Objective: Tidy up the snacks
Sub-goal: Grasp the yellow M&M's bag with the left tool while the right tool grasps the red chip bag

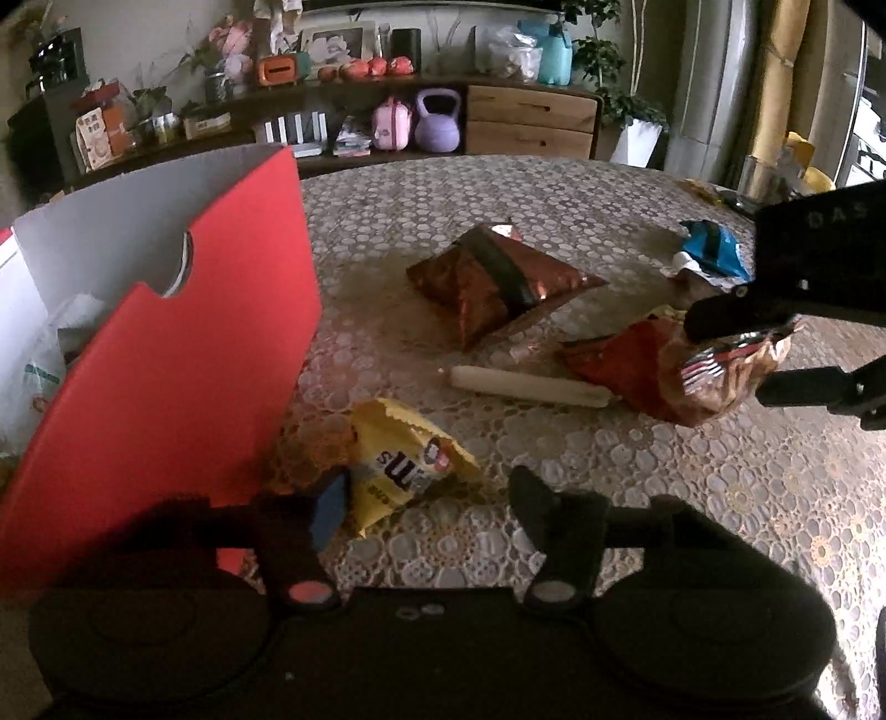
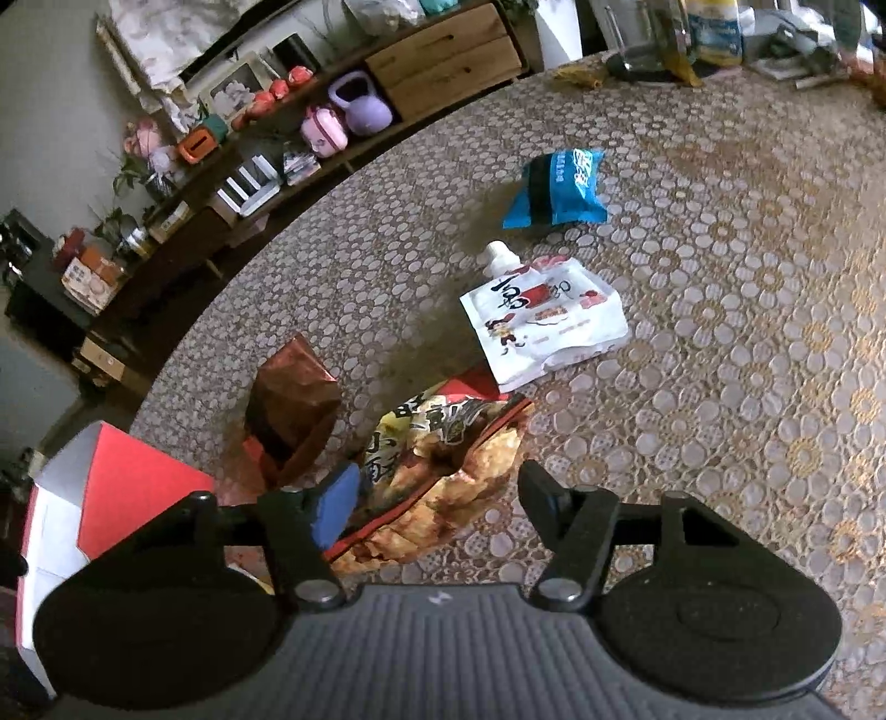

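A red cardboard box [image 1: 183, 354] stands open at the left, with some white packets inside. My left gripper [image 1: 429, 498] is open, its jaws around the near end of a yellow M&M's bag [image 1: 398, 459] beside the box. My right gripper [image 2: 437, 493] is open around the end of a red-and-orange snack bag [image 2: 443, 443]; it also shows in the left wrist view [image 1: 725, 360], astride that bag [image 1: 664, 371]. A brown foil bag [image 1: 498, 277], a cream sausage stick [image 1: 531, 385], a blue packet [image 2: 559, 188] and a white spout pouch [image 2: 545, 321] lie on the table.
The table has a lace-pattern cloth [image 2: 747, 332]. Bottles and clutter stand at its far edge [image 2: 692, 39]. A low sideboard [image 1: 526, 119] with a purple kettlebell and ornaments runs behind the table.
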A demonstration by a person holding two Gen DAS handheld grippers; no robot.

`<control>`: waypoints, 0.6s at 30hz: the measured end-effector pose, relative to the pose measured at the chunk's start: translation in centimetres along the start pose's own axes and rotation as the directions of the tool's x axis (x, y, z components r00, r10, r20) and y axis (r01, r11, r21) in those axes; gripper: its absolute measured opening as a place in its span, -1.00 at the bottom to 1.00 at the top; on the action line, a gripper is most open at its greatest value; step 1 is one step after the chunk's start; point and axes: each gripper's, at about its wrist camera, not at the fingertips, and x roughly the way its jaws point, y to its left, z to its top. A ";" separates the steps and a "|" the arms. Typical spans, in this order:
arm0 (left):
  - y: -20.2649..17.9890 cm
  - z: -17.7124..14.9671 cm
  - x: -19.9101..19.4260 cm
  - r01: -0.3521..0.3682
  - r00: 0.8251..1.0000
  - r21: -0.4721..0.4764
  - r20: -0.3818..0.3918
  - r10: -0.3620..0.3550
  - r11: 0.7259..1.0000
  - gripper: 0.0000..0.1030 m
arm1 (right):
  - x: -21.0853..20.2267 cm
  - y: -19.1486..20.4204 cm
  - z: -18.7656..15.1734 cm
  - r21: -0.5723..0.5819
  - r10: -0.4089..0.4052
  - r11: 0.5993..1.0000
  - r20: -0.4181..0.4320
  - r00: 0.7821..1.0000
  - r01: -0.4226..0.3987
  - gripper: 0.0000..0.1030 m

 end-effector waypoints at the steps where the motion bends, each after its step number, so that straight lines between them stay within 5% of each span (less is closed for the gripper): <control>1: 0.1 0.0 0.1 -0.001 1.000 -0.005 -0.001 0.001 1.000 0.05 | 0.0 0.0 0.0 0.003 0.000 1.000 0.002 1.000 0.000 0.07; 10: 0.8 -0.1 -0.2 0.030 1.000 -0.034 0.007 -0.029 0.999 -0.36 | -0.9 -0.2 -0.7 0.005 0.016 1.000 0.009 1.000 -0.017 -0.17; 12: 0.9 0.0 -0.4 0.046 0.999 -0.033 0.000 -0.046 0.998 -0.72 | -1.4 -0.2 -1.0 -0.004 0.017 1.000 0.013 1.000 -0.017 -0.21; 18: 0.9 -0.2 -0.6 0.090 0.996 -0.020 -0.018 -0.090 0.996 -0.73 | -3.7 -0.7 -1.7 -0.033 0.013 0.999 0.040 0.999 -0.012 -0.29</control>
